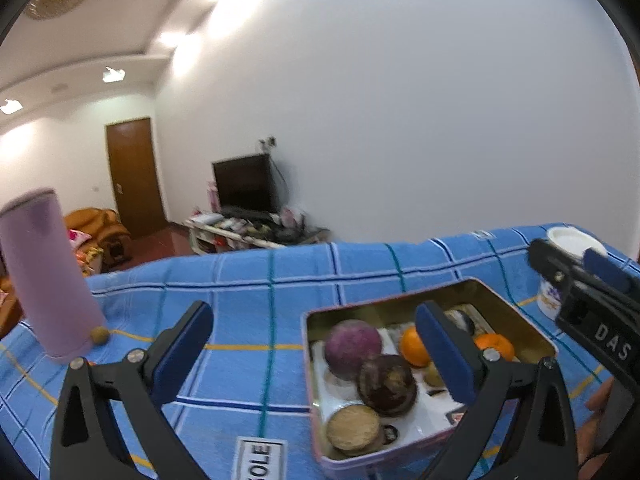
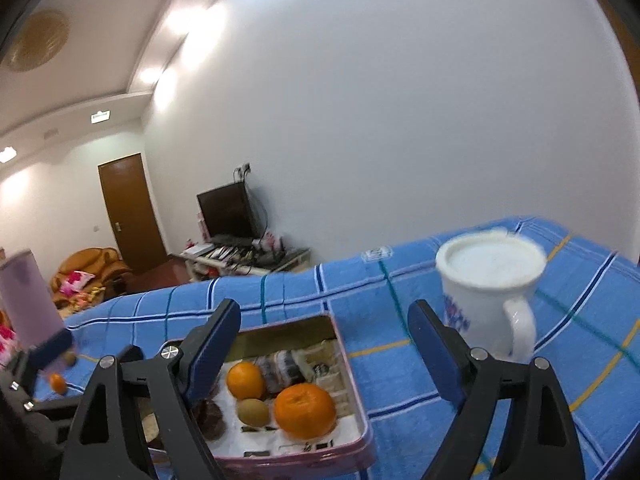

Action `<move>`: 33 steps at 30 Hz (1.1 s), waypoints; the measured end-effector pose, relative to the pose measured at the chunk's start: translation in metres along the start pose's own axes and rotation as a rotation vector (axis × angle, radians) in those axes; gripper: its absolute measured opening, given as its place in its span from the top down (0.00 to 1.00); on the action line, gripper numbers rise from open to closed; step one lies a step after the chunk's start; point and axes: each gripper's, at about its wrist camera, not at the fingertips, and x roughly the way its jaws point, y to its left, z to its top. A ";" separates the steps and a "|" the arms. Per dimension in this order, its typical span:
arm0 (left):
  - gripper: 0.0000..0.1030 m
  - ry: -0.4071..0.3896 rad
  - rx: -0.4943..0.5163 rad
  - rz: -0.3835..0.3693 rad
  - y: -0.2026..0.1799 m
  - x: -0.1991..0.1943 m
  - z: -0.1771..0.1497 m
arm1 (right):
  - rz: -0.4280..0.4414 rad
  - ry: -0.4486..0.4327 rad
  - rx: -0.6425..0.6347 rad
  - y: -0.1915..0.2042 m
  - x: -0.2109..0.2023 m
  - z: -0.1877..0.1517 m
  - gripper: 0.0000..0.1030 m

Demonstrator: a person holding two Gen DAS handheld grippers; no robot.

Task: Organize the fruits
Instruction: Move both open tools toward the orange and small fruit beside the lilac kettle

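Observation:
An open metal tin point(image 1: 400, 299) sits on the blue checked cloth. In it lie a purple fruit point(image 1: 352, 344), a dark purple fruit point(image 1: 386, 384), a cut half point(image 1: 354, 428), two oranges point(image 2: 245, 380) point(image 2: 304, 410) and a kiwi point(image 2: 253, 412). My left gripper point(image 1: 314, 308) hovers open over the tin's left side, nothing between its fingers. My right gripper point(image 2: 324, 308) hovers open over the tin point(image 2: 360, 400) from the right, also empty. On the cloth by a purple tumbler point(image 1: 48, 280) lie a small brown fruit point(image 1: 99, 335) and a small orange point(image 2: 58, 383).
A white lidded mug point(image 2: 488, 288) stands right of the tin, close to the right gripper's finger. The purple tumbler point(image 2: 28, 296) stands at the left of the cloth. Beyond the far table edge are a TV stand, a door and a sofa.

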 end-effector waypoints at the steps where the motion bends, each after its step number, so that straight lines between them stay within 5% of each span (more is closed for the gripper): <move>1: 0.00 -0.008 -0.001 0.004 0.001 -0.001 0.000 | -0.013 -0.030 -0.022 0.003 -0.004 0.000 0.16; 20: 0.00 0.002 -0.036 0.036 0.030 -0.015 -0.016 | -0.073 -0.108 0.021 0.002 -0.027 -0.004 0.16; 33: 0.00 0.032 0.054 0.075 0.054 -0.019 -0.023 | -0.085 -0.076 0.017 0.020 -0.028 -0.010 0.16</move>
